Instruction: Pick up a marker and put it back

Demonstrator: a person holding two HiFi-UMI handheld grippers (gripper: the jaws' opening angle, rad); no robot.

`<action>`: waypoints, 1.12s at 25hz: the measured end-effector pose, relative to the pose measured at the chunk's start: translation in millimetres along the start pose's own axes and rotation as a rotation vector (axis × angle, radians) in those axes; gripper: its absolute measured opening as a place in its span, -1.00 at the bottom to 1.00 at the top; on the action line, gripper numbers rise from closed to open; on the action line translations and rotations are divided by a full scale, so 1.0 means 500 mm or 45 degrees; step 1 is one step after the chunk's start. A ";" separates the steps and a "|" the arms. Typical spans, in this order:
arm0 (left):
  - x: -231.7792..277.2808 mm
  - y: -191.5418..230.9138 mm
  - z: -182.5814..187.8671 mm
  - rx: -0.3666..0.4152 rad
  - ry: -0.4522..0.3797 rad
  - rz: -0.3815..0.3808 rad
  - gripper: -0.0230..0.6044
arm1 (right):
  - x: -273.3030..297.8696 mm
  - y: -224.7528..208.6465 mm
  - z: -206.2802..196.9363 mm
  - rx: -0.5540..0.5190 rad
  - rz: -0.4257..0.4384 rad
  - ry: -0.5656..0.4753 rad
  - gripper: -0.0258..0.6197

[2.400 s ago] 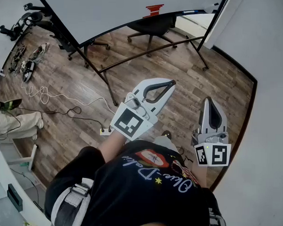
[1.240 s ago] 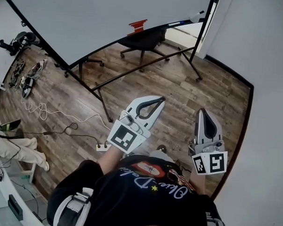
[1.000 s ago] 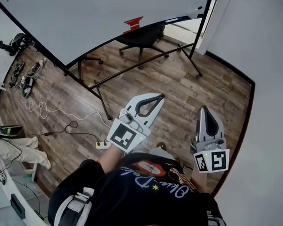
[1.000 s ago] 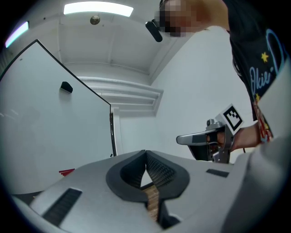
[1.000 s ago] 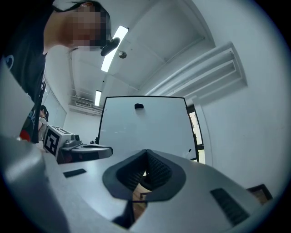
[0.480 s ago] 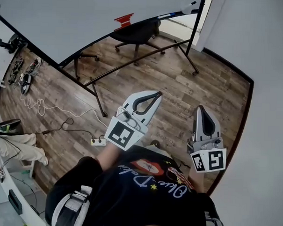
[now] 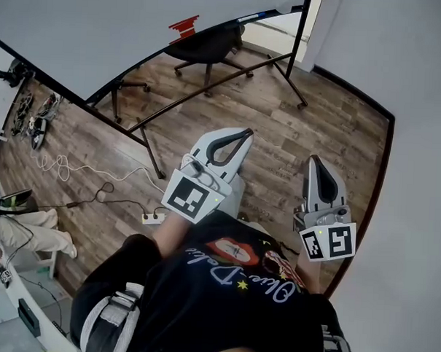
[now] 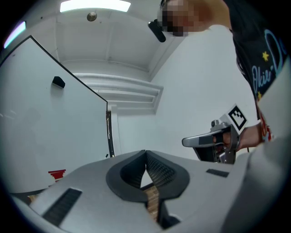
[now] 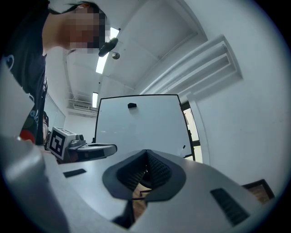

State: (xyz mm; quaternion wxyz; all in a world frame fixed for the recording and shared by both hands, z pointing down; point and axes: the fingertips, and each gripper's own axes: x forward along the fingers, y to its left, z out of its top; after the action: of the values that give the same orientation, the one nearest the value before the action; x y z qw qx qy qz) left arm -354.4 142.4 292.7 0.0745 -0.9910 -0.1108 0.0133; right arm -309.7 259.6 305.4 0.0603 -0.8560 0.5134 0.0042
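Note:
The whiteboard [image 7: 125,29] fills the top of the head view. On its tray lie a red eraser [image 7: 183,24] and, further right, a thin dark marker [image 7: 258,17]. My left gripper [image 7: 244,133] hangs over the wooden floor, well short of the tray, jaws shut with nothing between them. My right gripper [image 7: 314,160] is beside it to the right, also shut and empty. In the left gripper view the left gripper [image 8: 145,153] has its tips meeting, with the red eraser [image 8: 57,174] low at the left. In the right gripper view the right gripper [image 9: 146,153] points at the whiteboard [image 9: 136,125].
An office chair [image 7: 208,43] stands under the board between the stand's legs [image 7: 210,84]. A cable and power strip [image 7: 151,218] lie on the floor at the left. A white wall [image 7: 419,144] with a dark skirting runs along the right.
The whiteboard and its tray have slid up and closer in the head view as the person steps toward them. Both grippers stay shut, held in front of the body.

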 end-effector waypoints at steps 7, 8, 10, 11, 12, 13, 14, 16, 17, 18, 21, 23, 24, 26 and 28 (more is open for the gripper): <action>0.072 0.028 0.003 0.036 -0.045 -0.061 -0.91 | 0.045 -0.044 0.011 -0.023 -0.036 -0.017 -0.92; 0.085 0.033 0.002 0.031 -0.051 -0.073 -0.92 | 0.052 -0.052 0.012 -0.028 -0.045 -0.017 -0.92; 0.113 0.045 0.001 0.022 -0.057 -0.092 -0.92 | 0.069 -0.071 0.014 -0.028 -0.061 -0.014 -0.92; 0.129 0.054 0.000 0.021 -0.060 -0.099 -0.92 | 0.081 -0.082 0.015 -0.028 -0.066 -0.011 -0.92; 0.145 0.063 -0.001 0.022 -0.064 -0.106 -0.91 | 0.093 -0.092 0.015 -0.030 -0.068 -0.008 -0.92; 0.161 0.072 -0.004 0.022 -0.066 -0.112 -0.92 | 0.106 -0.102 0.014 -0.033 -0.070 -0.005 -0.92; 0.176 0.081 -0.009 0.022 -0.066 -0.119 -0.91 | 0.117 -0.112 0.012 -0.036 -0.072 -0.003 -0.92; 0.207 0.096 -0.019 0.018 -0.073 -0.136 -0.92 | 0.138 -0.130 0.010 -0.038 -0.079 -0.004 -0.92; 0.222 0.103 -0.021 0.018 -0.080 -0.144 -0.91 | 0.148 -0.139 0.009 -0.038 -0.080 -0.004 -0.92; 0.235 0.109 -0.023 0.019 -0.086 -0.150 -0.91 | 0.158 -0.146 0.008 -0.038 -0.080 -0.003 -0.92; 0.276 0.133 -0.027 0.025 -0.087 -0.166 -0.92 | 0.194 -0.171 0.008 -0.043 -0.079 0.003 -0.92; 0.306 0.151 -0.032 0.036 -0.087 -0.180 -0.91 | 0.221 -0.191 0.008 -0.045 -0.085 0.004 -0.92; 0.321 0.161 -0.035 0.043 -0.089 -0.187 -0.92 | 0.234 -0.202 0.008 -0.045 -0.089 0.004 -0.92; 0.351 0.181 -0.041 0.047 -0.088 -0.197 -0.92 | 0.261 -0.224 0.006 -0.044 -0.099 0.010 -0.92; 0.382 0.201 -0.047 0.040 -0.081 -0.203 -0.91 | 0.285 -0.243 0.006 -0.039 -0.105 0.016 -0.92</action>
State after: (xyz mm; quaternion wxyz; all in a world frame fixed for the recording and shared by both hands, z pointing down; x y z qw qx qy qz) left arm -145.3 84.4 298.9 0.0873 -0.9767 -0.1916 0.0408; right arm -135.2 191.2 304.4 0.0441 -0.8773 0.4779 0.0043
